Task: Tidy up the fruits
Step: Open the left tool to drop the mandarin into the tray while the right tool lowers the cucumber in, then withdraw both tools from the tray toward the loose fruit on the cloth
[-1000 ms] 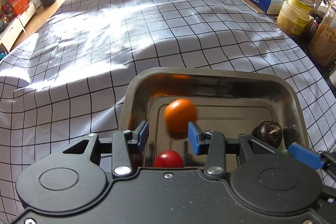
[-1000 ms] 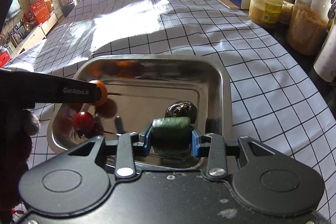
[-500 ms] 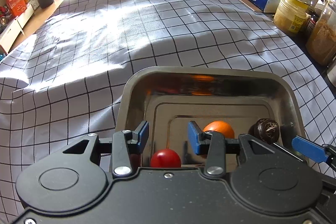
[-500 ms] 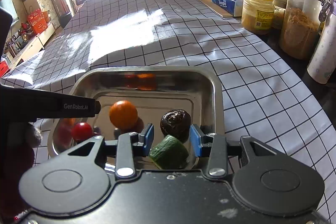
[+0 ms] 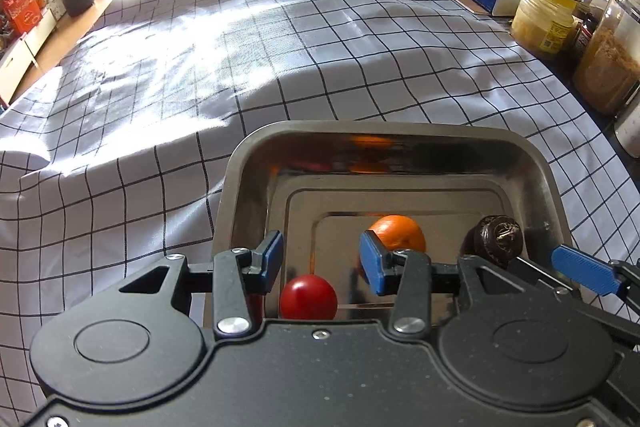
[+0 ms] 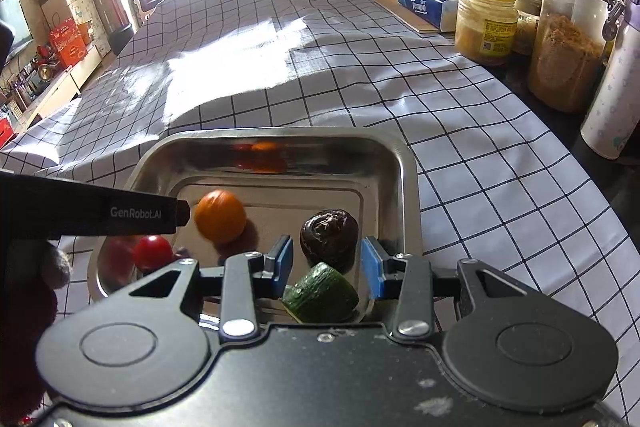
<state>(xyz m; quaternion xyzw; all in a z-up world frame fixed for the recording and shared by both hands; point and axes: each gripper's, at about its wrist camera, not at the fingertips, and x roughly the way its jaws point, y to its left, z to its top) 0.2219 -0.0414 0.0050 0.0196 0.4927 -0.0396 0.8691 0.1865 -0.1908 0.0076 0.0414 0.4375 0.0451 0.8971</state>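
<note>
we see a steel tray (image 6: pixel 408 187) on the checked cloth (image 5: pixel 240 39) over the bench. in the tray lie an orange (image 6: pixel 220 215), a red tomato (image 6: pixel 153 253), a dark wrinkled fruit (image 6: pixel 329 237) and a green cucumber piece (image 6: pixel 320 294).

our left gripper (image 5: pixel 320 261) hangs over the tray's near left part, its fingers widening with nothing between them; the tomato sits just below the gap and the orange behind the right finger.

our right gripper (image 6: pixel 328 267) has its fingers apart, the cucumber piece lying loose below them and the dark fruit just beyond.

along the bench's right edge stand jars (image 6: pixel 568 39), a tissue box (image 6: pixel 424 5) and a bottle (image 6: pixel 612 99), well apart from the tray.
</note>
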